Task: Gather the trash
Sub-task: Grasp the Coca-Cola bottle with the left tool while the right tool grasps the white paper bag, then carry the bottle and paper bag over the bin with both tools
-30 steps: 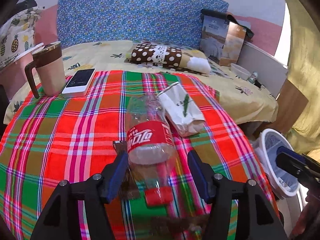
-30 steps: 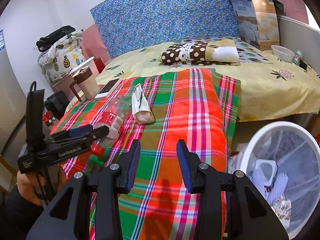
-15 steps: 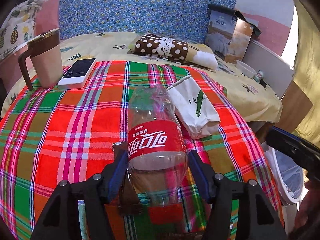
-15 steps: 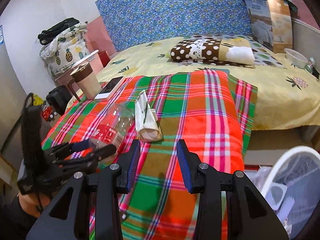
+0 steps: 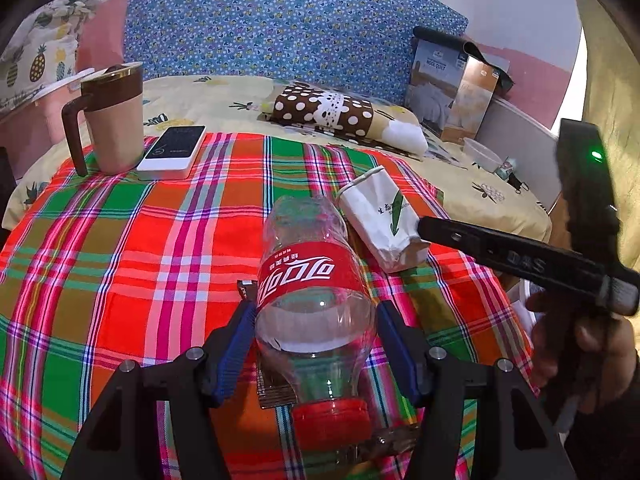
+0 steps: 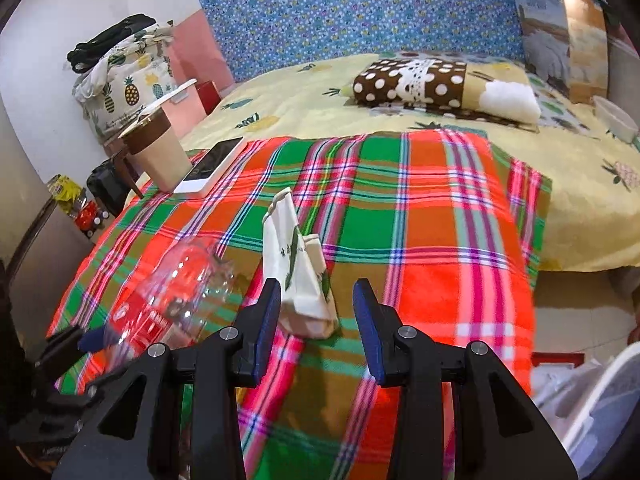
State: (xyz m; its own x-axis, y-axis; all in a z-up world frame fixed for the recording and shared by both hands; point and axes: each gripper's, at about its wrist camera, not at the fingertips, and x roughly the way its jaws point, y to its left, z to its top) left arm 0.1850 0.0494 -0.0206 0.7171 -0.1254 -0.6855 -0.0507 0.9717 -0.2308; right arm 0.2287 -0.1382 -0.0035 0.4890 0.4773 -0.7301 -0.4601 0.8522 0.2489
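Both grippers closer in since a second ago; bottle (image 5: 316, 300) now between left gripper (image 5: 312, 336) fingers, touching, grip unconfirmed.
Right view alone: right gripper (image 6: 316, 312) spread, straddling paper bag (image 6: 300, 276); bin rim (image 6: 600, 392) to its right.

Bottle (image 5: 314, 284) on blanket (image 5: 132, 264), bag (image 5: 384, 220) right.

We could not tell whether the left gripper (image 5: 316, 326) pressed the clear bottle (image 5: 310, 280) or only flanked it, since the bottle's body covered both inner pad faces. Its red cap (image 5: 330, 420) hid part of the plaid blanket (image 5: 120, 264). In the right wrist view the bottle (image 6: 176, 300) was smeared by motion, its label unreadable. The white bin (image 6: 596, 412) was cut off by the frame's lower right edge, its contents a pale blur.
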